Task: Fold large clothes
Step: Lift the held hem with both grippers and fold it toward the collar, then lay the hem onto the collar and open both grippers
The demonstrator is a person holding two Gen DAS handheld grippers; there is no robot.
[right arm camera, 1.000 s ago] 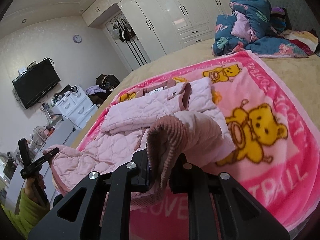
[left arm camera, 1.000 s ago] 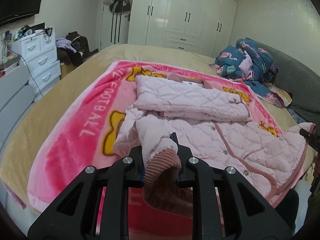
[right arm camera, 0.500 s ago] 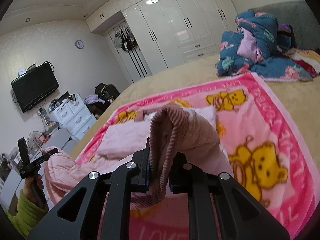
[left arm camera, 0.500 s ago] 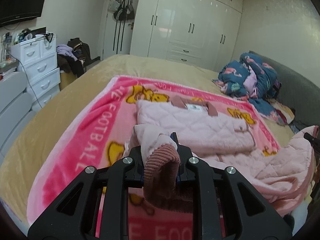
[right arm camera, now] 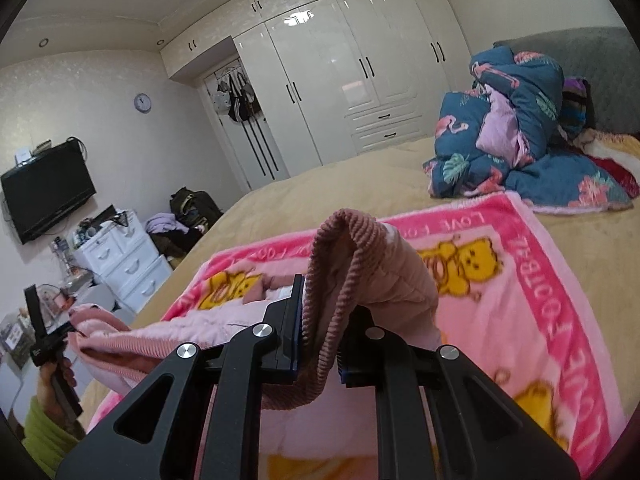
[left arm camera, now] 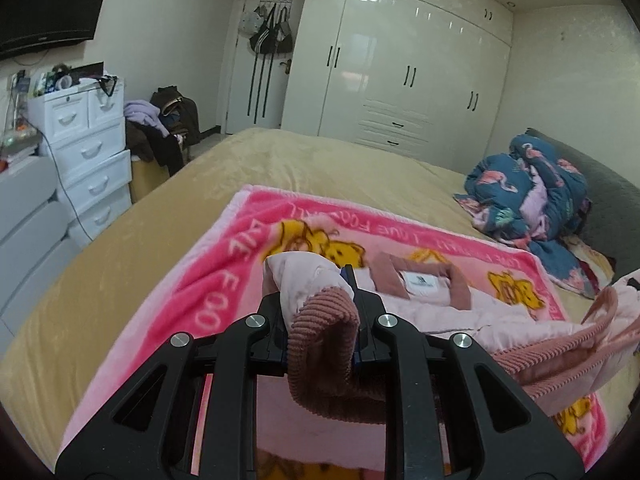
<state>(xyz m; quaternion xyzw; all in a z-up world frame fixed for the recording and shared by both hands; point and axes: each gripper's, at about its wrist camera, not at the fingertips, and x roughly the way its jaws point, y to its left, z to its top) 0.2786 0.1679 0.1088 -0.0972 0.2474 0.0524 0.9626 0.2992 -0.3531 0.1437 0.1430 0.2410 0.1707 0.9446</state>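
Hanging between two grippers, the pink quilted jacket (left arm camera: 452, 312) is lifted by its ribbed hem above the pink bear blanket (left arm camera: 224, 280), while its collar end, with a white label, lies flat on that blanket. The left gripper (left arm camera: 320, 312) is clamped on a bunch of the corduroy-ribbed hem (left arm camera: 324, 344) and quilted fabric, the cloth folded over and drooping between its black fingers (left arm camera: 276, 320). The right gripper (right arm camera: 320, 332) pinches another part of the same ribbed edge, which arches up over the jaws and falls down behind them; from there the hem runs leftward in the right wrist view toward the other gripper, held in a hand with a green sleeve at the far left of that view.

The blanket is spread on a tan bedspread (left arm camera: 320, 160). Beyond the blanket's far right corner sits a crumpled dark blue flamingo-print quilt (left arm camera: 532, 188) against a grey headboard (right arm camera: 592, 52). Past the blanket's far edge stand white wardrobes (left arm camera: 400, 76); to the blanket's left, off the bed, a white chest of drawers (left arm camera: 88, 148) stands below a wall-mounted television (left arm camera: 44, 4).
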